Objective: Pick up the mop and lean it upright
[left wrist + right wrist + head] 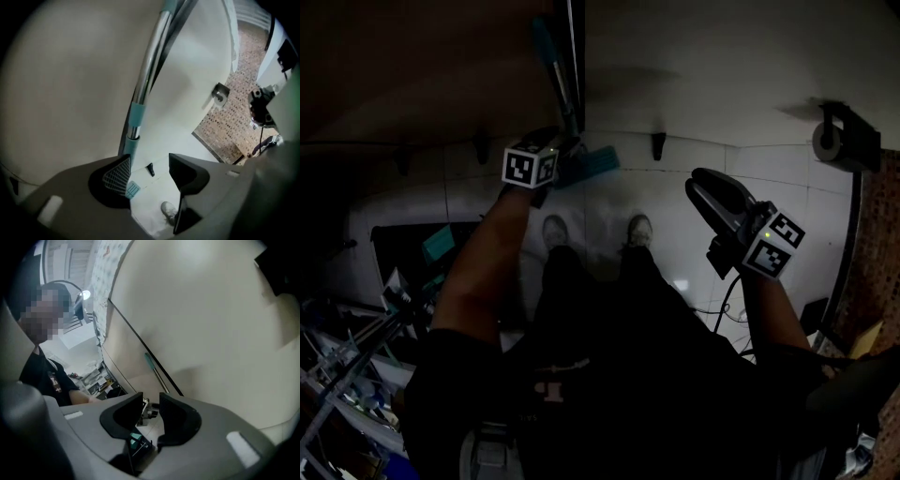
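The mop stands nearly upright against the pale wall. Its chrome pole with a teal sleeve (pixel 143 89) rises past my left gripper (pixel 149 161), and its teal head (pixel 132 189) rests on the white floor below. The left jaws stand wide open; the pole runs just beside the left finger's ribbed pad (pixel 118 174), with nothing pressed between the pads. In the head view the left gripper (pixel 565 150) hangs by the mop pole (pixel 561 75), above the mop head (pixel 592 164). My right gripper (pixel 701 186) hangs apart at the right, open and empty (pixel 151 401); the mop (pixel 151 363) shows far off.
The room is dim. Small black hooks (pixel 658 143) sit low on the wall. A toilet-roll holder (pixel 839 136) hangs at the right beside a brick-patterned surface (pixel 229 126). A cluttered rack (pixel 356 347) stands at the lower left. My shoes (pixel 639 228) are on the white floor.
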Tool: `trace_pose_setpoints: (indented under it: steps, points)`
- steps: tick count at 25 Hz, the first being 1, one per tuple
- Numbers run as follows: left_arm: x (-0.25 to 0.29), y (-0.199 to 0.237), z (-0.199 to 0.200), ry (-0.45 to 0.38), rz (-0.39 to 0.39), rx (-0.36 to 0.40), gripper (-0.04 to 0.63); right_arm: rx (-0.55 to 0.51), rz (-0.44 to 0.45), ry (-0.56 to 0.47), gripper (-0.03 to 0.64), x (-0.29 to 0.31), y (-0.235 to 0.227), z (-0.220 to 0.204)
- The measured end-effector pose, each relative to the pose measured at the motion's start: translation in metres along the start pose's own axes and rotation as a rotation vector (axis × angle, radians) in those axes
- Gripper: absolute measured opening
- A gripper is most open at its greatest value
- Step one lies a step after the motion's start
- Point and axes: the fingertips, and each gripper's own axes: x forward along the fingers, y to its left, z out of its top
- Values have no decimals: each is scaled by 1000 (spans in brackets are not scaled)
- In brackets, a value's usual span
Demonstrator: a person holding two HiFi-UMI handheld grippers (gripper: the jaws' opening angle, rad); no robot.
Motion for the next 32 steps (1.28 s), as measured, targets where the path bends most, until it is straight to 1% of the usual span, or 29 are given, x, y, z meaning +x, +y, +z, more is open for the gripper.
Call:
trace_pose_setpoints:
  steps: [2,3,6,9,11,12,16,18,21,23,26,28,30,32]
  points:
    - [-24,-9,-1,-39,-25,0,252,-22,2,-10,124,-4,6,11]
    - [-34,-8,2,-53,-25,3,252,-34,4,-19,124,-6,8,18]
    - [-60,6,22,-100,10,-2,252,-77,11,-46,124,-11,18,39]
    - [-97,13,47,-170,36,-15,252,-117,14,-70,123,-18,37,58]
    - [-124,2,61,-228,25,-25,252,-143,11,-88,123,-26,47,70]
    - [-137,-7,68,-253,13,-18,250,-156,11,-98,123,-29,51,77]
    - [-189,-47,93,-350,-35,54,248,-211,17,-136,121,-36,62,103]
    - [-219,-69,107,-412,-56,79,236,-243,16,-142,120,-40,69,114]
    - [-266,-98,136,-537,-85,99,194,-298,19,-158,111,-42,81,133]
    - [-293,-115,155,-621,-113,103,142,-338,23,-170,103,-42,89,144]
    - [-328,-138,176,-716,-150,133,62,-390,26,-193,86,-45,100,162]
    - [-347,-149,186,-759,-167,162,10,-416,12,-213,57,-48,103,173]
    - [-360,-156,193,-783,-173,171,2,-435,-12,-231,14,-52,101,182]
    - [-366,-160,198,-789,-173,175,2,-439,-27,-247,14,-55,99,189]
